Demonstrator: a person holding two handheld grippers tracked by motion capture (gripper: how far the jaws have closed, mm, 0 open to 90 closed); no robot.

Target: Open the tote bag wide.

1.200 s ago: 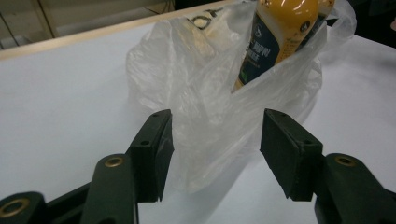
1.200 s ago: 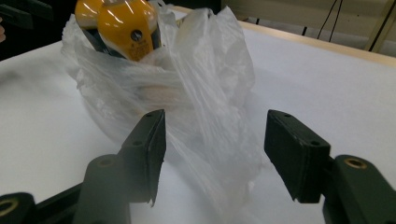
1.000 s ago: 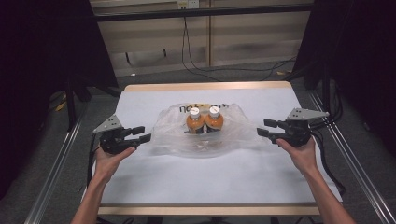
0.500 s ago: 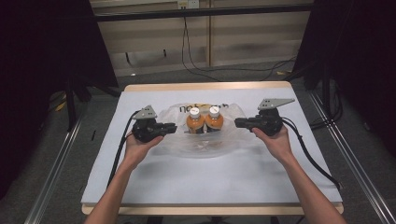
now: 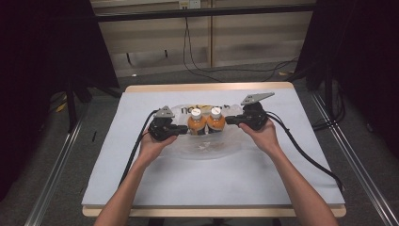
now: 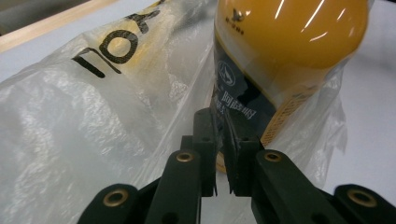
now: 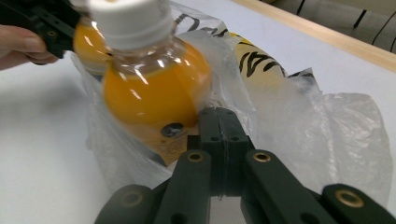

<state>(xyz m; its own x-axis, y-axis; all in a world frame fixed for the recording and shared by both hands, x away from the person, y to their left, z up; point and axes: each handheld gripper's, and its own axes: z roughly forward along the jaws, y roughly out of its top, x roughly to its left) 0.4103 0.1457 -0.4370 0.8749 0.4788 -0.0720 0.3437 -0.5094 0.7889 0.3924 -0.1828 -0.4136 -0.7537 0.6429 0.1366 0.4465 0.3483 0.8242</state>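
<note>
Two round-shouldered bottles of orange drink [image 5: 206, 123] stand upright, touching, mid-table on a white cloth [image 5: 141, 174], inside a thin, crinkled, translucent plastic bag [image 5: 207, 149] with black lettering. The left gripper [image 5: 181, 130] has just been closing, and its jaws now pinch the bag film beside the left bottle [image 6: 285, 56]; the right gripper [image 5: 230, 120] has likewise just closed and its jaws stand pressed together on the film by the right bottle [image 7: 149, 93]. Judgement: each edge is held so the limp bag can be drawn up or spread around the rigid, glossy bottles with their white screw caps [image 7: 130, 21].
</note>
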